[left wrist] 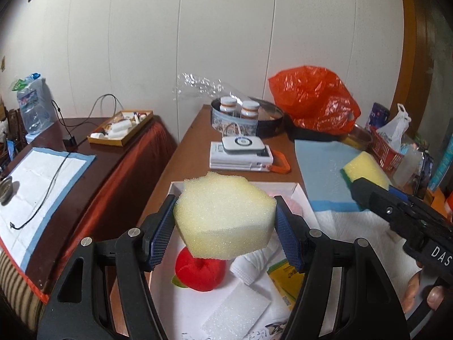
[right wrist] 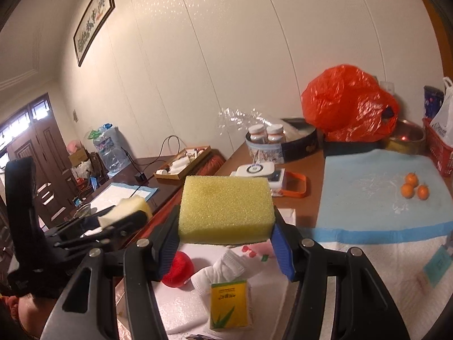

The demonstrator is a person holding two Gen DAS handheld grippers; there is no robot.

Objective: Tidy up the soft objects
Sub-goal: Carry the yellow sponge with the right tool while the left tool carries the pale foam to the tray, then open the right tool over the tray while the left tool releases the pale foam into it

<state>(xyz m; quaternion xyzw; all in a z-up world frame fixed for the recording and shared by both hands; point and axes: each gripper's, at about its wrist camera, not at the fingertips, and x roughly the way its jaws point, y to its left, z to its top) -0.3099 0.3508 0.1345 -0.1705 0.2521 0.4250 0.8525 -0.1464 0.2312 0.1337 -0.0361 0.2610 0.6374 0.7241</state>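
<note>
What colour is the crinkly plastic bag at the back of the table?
Orange-red plastic bag, clearest in the right wrist view.

White panelled wall [right wrist: 226, 56], framed picture [right wrist: 94, 18], brown wooden tables [left wrist: 195, 153].

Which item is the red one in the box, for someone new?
Start at the white box on the brown table, under the left tool with its pale sponge. Beside the white folded cloth lies a round red plush apple, the only red item, with a green leaf.
</note>
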